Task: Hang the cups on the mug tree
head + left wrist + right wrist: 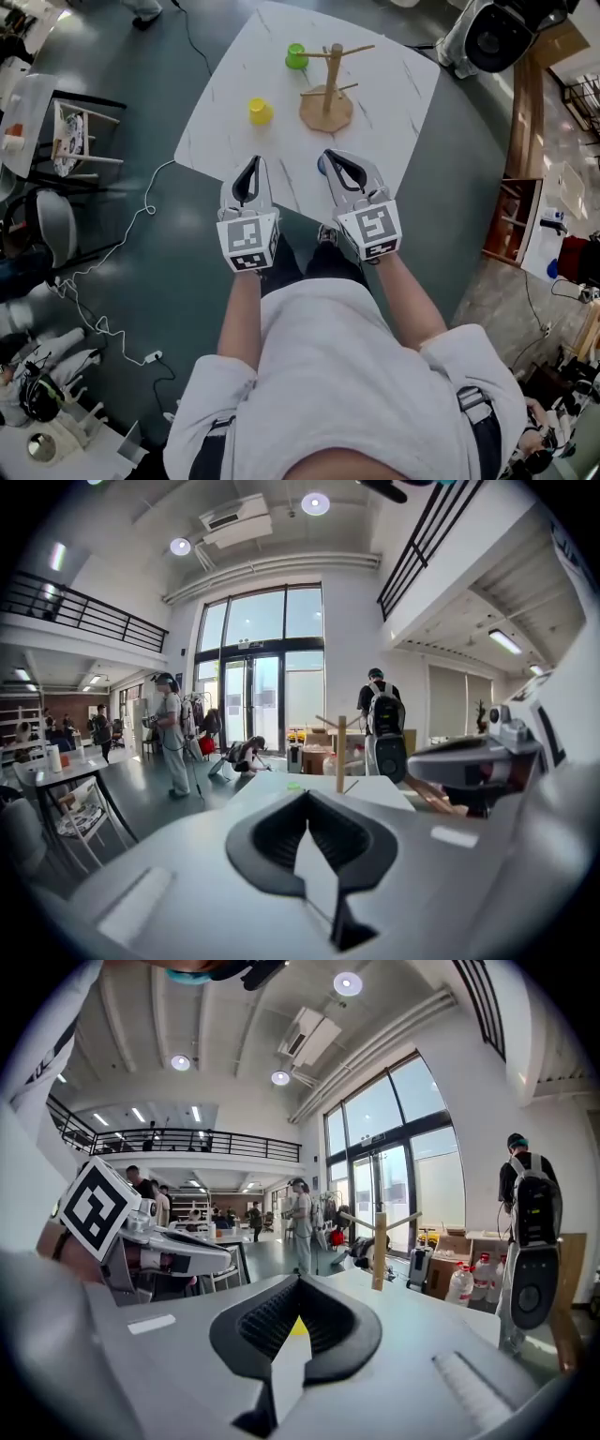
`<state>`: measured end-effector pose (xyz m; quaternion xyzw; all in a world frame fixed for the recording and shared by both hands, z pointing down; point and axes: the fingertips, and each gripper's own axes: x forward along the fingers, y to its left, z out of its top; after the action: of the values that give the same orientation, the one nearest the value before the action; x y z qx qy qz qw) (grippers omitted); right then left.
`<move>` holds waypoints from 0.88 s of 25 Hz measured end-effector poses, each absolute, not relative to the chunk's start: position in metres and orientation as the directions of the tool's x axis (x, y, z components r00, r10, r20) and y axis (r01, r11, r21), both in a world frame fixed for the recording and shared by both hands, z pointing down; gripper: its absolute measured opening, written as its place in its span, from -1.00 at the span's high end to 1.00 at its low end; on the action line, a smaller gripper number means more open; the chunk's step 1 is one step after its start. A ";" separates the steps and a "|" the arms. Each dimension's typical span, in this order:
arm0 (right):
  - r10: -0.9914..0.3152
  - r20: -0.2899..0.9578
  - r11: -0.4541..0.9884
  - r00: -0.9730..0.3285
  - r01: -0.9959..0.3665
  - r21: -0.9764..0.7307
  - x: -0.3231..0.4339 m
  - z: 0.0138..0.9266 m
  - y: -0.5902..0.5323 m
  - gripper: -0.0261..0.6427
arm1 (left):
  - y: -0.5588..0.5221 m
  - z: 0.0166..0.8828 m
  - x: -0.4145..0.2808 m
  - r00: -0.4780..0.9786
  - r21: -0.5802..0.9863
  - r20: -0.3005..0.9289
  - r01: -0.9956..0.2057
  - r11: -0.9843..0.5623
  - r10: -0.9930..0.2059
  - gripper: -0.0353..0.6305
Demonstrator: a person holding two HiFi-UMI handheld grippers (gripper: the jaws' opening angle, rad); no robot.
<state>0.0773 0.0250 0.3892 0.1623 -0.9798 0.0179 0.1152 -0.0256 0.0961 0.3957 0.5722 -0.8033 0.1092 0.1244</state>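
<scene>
Two cups in sight: the green cup [296, 56] stands on the table [394, 103] just beyond the mug tree [326, 96], to its far left. The yellow cup [260, 111] stands left of the tree, clear of its round base.
Possible third cup: a bluish patch on the near side of the tree is mostly covered by the right gripper; I cannot tell what it is.
Done: nothing yet. Every peg on the tree is bare.
Left to do: each cup has to be picked up and hung, so the task looks to be at its very start.
Left gripper [251, 164]: jaws clenched tight with nothing between them, well short of the tree on its near-left side.
Right gripper [334, 159]: jaws also pressed together and empty, directly on the near side of the tree and apart from it.
Edges: the table's near edge runs under both gripper tips. The tree sits well in from every edge, while the green cup is close to the far edge.
Open room: bare tabletop lies between the grippers and the tree, and around the yellow cup. The pegs jut out sideways, so I judge a cup needs a clear sideways path onto one.
Off the table: a chair [75, 141] and a floor cable [122, 239] lie well left of the tree.
</scene>
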 end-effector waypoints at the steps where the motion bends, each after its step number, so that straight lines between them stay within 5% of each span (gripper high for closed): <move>1: -0.326 0.243 0.942 -0.914 -0.336 -0.004 0.073 0.394 0.022 0.92 | 0.091 0.400 -0.030 -0.299 -0.031 0.332 -0.951 0.307 -0.894 0.88; 12: -0.515 0.362 0.813 -0.777 -0.577 -0.082 0.032 0.448 0.010 0.92 | 0.042 0.447 -0.099 -0.038 -0.011 0.414 -0.999 0.037 -0.909 0.88; 22: -0.647 0.499 0.596 -0.576 -0.791 -0.140 0.077 0.493 0.003 0.92 | 0.005 0.484 -0.074 0.175 0.042 0.496 -0.983 -0.177 -0.851 0.88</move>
<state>0.0770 0.0035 0.4933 0.4131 -0.8700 0.1770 0.2030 -0.0738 0.0054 0.4838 0.7449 -0.6155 0.1841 0.1802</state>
